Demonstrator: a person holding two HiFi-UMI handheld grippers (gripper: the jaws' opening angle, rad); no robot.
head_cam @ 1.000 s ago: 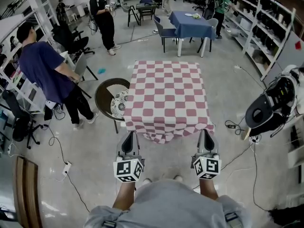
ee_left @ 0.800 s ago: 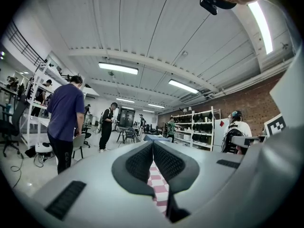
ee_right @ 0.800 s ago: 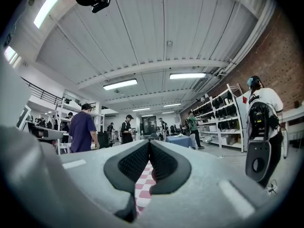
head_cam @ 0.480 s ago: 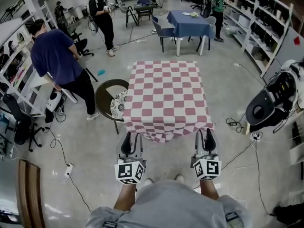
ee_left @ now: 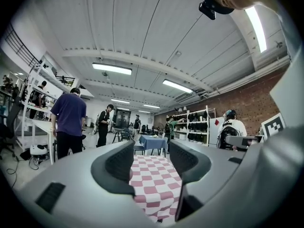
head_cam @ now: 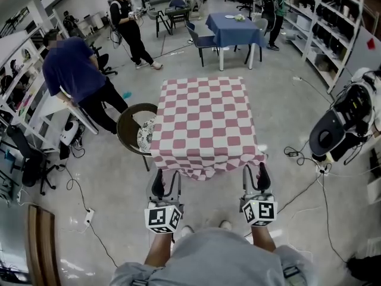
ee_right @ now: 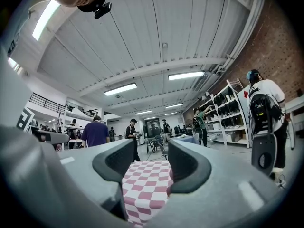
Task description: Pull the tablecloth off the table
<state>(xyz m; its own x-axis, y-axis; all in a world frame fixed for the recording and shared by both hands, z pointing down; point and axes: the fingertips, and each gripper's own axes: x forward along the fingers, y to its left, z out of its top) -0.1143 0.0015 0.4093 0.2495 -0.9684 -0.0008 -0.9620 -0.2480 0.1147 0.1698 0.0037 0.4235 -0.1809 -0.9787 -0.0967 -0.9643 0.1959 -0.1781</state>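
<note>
Both grippers had just been opening their jaws, from shut 1 second before to wide apart; the left gripper (head_cam: 166,176) and the right gripper (head_cam: 255,173) stood level at the near hem of the tablecloth (head_cam: 205,121), 1 toward each near corner. Each gripper view showed checked cloth through the gap between the jaws, with no pad pressing on it, so nothing was held. A person in a blue top (head_cam: 74,70), left of the tablecloth, had walked further from its near edge. The tablecloth itself lay as before: spread flat over the whole top, near hem drooping, the table beneath hidden. Judgement: the pull had not started; open jaws at the hem suggested a grasp on both near corners was being prepared. As to containers, none stood on the tablecloth, which was bare. A round chair (head_cam: 128,121) touching its left side held 1 patterned cushion (head_cam: 144,134). Shelving (head_cam: 351,22) well beyond its right side carried dark goods too small to identify.
</note>
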